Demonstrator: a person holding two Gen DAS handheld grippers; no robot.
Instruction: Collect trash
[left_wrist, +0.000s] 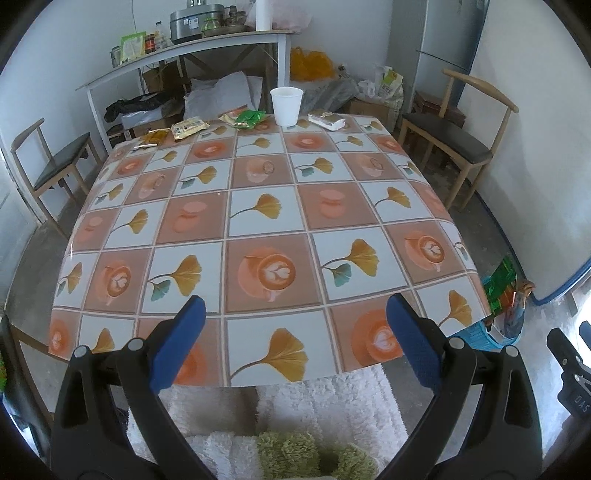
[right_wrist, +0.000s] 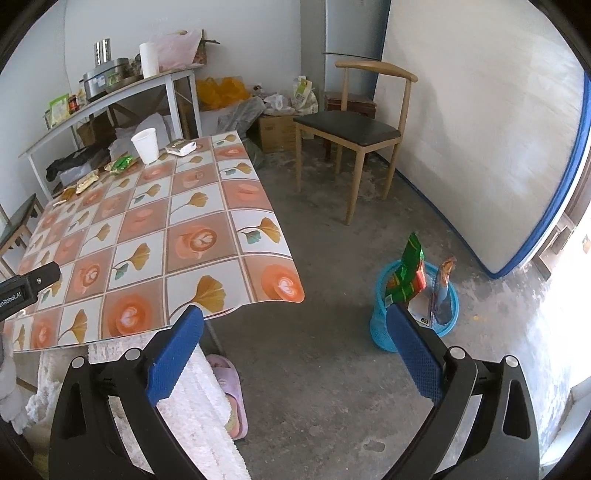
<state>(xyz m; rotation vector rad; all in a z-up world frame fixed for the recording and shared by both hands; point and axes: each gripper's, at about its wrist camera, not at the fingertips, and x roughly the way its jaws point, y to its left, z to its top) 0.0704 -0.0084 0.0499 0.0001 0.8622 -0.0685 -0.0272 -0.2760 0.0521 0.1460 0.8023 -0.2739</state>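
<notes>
Table (left_wrist: 258, 229) far edge: one paper cup (left_wrist: 286, 106), five wrappers (left_wrist: 189, 127); left gripper (left_wrist: 295, 310) and right gripper (right_wrist: 295, 321) both wide, empty.

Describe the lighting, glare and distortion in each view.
Left wrist: fisheye bends the table edges outward, soft glare washes its far squares, and the corners are vignetted black. Right wrist: daylight from the right overexposes the floor, the blue basket stays sharp, and the walls curve.
</notes>
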